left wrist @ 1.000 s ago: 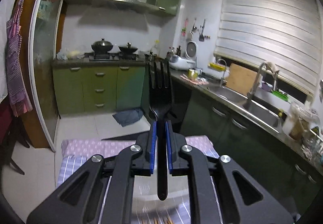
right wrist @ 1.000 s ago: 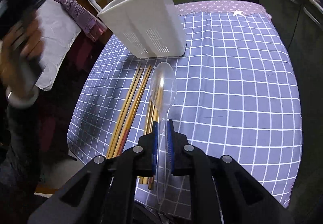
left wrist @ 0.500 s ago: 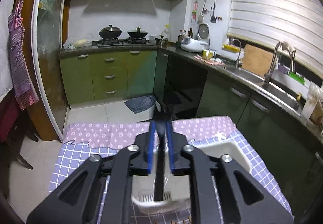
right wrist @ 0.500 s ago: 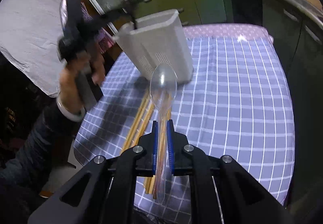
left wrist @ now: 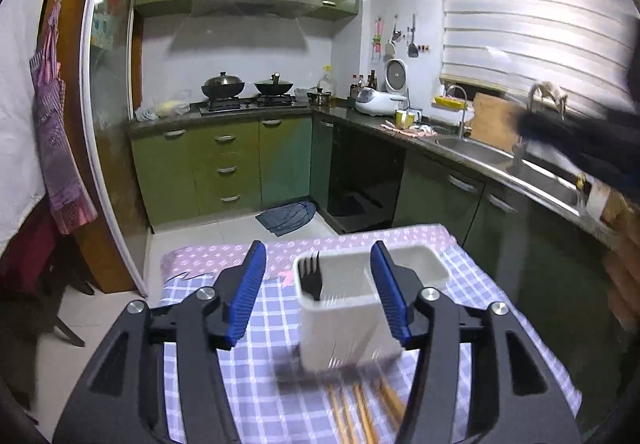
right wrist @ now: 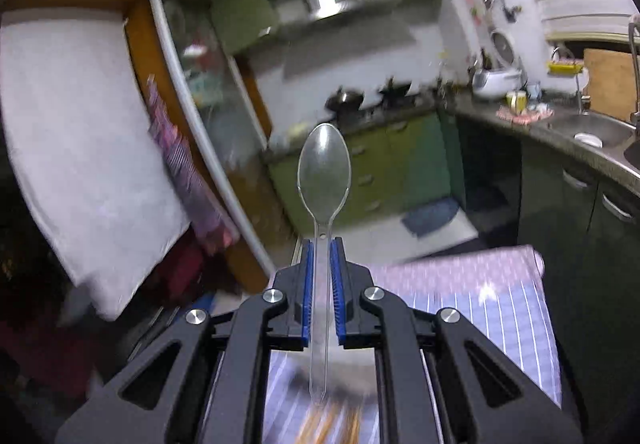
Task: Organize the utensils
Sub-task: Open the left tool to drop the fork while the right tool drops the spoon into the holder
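In the left wrist view my left gripper (left wrist: 318, 280) hangs over a white utensil holder (left wrist: 344, 328) on the checked tablecloth; its jaws are opening and nothing is between the blue pads (left wrist: 248, 284). A black fork (left wrist: 312, 280) stands tines-up in the holder's near-left corner. Several wooden chopsticks (left wrist: 360, 416) lie on the cloth in front of the holder. In the right wrist view my right gripper (right wrist: 322, 256) is shut on the handle of a clear plastic spoon (right wrist: 324, 172), bowl upward, raised high above the table.
The table carries a blue checked cloth (left wrist: 260, 376) with a pink patterned far end (right wrist: 460, 276). Green kitchen cabinets (left wrist: 224, 168), a stove with woks (left wrist: 248, 92) and a sink counter (left wrist: 480, 152) lie beyond. A dark blurred arm (left wrist: 580, 140) crosses the left view's right edge.
The left gripper let go of the black fork, which now stands in the holder, and its jaws spread apart. The right gripper rose and tilted up with the spoon, away from the tabletop.
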`<control>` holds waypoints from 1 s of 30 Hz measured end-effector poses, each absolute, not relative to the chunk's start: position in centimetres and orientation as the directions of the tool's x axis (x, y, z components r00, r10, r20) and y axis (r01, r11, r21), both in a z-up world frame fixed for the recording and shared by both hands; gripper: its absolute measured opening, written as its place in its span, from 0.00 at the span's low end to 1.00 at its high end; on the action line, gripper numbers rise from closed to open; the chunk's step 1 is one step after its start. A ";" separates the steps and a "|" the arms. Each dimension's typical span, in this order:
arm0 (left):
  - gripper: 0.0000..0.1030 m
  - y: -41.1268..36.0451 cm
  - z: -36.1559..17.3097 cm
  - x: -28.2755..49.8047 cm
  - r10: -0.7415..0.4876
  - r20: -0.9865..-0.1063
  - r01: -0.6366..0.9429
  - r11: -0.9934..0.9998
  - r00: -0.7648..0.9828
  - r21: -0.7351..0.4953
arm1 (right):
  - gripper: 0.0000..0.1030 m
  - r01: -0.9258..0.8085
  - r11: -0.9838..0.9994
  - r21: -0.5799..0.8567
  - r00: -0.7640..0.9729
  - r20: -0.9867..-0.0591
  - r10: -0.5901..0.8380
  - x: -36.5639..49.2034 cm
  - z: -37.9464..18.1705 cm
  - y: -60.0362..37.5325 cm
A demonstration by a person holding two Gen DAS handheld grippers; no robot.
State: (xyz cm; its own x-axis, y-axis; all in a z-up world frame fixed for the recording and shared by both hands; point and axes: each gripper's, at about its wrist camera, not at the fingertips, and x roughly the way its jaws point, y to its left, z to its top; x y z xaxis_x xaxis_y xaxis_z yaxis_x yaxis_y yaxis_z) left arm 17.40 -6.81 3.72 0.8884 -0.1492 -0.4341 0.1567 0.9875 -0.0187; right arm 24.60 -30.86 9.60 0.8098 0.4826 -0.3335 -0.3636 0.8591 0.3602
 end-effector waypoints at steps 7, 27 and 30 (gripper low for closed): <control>0.51 -5.8 2.7 14.0 -0.155 -0.502 0.180 0.984 0.851 0.003 | 0.09 -0.286 0.924 0.254 0.851 -0.377 0.367 31.1 5.6 -27.2; 0.52 -6.5 -5.5 16.3 -0.173 -0.852 0.195 0.977 0.494 -0.085 | 0.17 -0.317 0.945 0.082 0.814 -0.488 0.316 26.3 -2.3 -26.9; 0.52 -6.9 -6.5 16.9 -0.184 -0.883 0.192 0.975 0.432 -0.109 | 0.20 -0.311 0.946 0.090 0.830 -0.460 0.316 24.6 -1.2 -27.9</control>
State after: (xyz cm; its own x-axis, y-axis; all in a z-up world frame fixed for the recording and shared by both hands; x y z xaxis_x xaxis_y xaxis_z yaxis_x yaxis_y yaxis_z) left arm 16.93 -6.89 -6.54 0.4322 -0.1836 -0.8829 0.1922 0.9753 -0.1087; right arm 24.62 -27.92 -1.16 0.8298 0.3160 -0.4600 -0.3106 0.9463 0.0899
